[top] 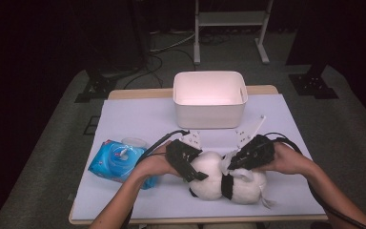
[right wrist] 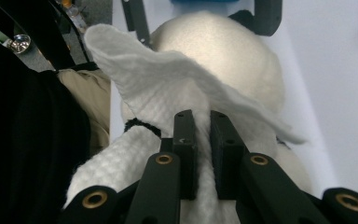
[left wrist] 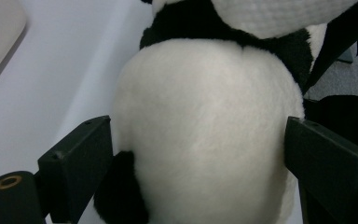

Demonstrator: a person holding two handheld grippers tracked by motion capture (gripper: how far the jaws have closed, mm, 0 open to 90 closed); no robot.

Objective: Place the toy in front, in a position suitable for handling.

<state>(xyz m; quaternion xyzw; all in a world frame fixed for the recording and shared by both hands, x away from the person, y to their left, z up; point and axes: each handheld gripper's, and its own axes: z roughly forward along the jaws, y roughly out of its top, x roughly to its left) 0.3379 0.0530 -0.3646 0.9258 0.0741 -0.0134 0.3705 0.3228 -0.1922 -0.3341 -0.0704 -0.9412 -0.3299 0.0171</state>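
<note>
A black-and-white plush panda lies on the pale mat near the table's front edge. My left gripper comes in from the left, and its jaws stand wide on either side of the panda's white rounded part without squeezing it. My right gripper reaches in from the right and is shut on a white textured wipe, which drapes over the panda. In the right gripper view, the left gripper's black fingers flank the far side of the plush.
A blue pack of wet wipes lies at the left of the mat, beside the left forearm. A white rectangular bin stands at the back middle. Bare mat stretches between them. A metal stand is on the floor beyond the table.
</note>
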